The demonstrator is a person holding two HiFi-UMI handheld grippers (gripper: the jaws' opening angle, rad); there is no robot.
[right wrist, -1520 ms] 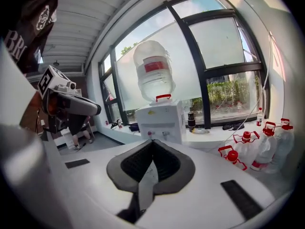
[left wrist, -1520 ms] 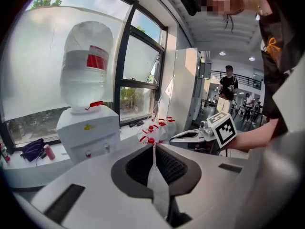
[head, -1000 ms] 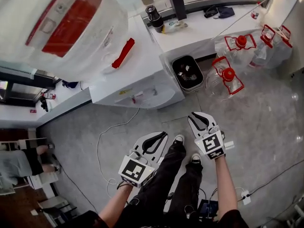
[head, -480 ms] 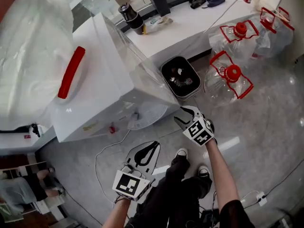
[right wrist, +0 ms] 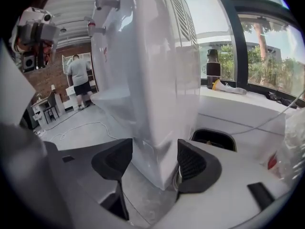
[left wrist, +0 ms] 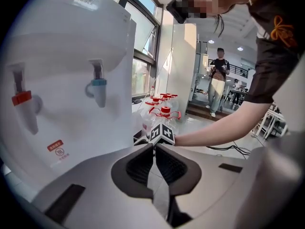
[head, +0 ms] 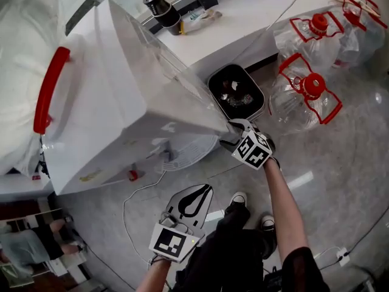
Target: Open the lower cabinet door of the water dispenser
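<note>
The white water dispenser [head: 140, 102] stands tall at the left, with a big bottle with a red handle [head: 50, 89] on top. My right gripper [head: 230, 134] is at its lower right corner. In the right gripper view its jaws [right wrist: 151, 161] have just been opening and stand wide, straddling the dispenser's corner edge [right wrist: 159, 128] without pressing on it. I cannot make out the lower door's outline. My left gripper [head: 208, 190] hangs lower over the floor, shut and empty [left wrist: 153, 149], facing the red tap [left wrist: 21, 99] and blue tap [left wrist: 97, 86].
A black waste bin [head: 236, 91] stands just right of the dispenser. Empty water jugs with red handles [head: 307, 87] lie on the floor beyond. A white counter [head: 243, 23] with a dark flask [head: 161, 8] runs behind. A white cable [head: 130, 202] trails on the floor. People stand far off.
Both grippers have come down and the view has closed in on the dispenser. The right gripper went forward to the dispenser's lower corner and its jaws opened wide. The left stayed shut.
</note>
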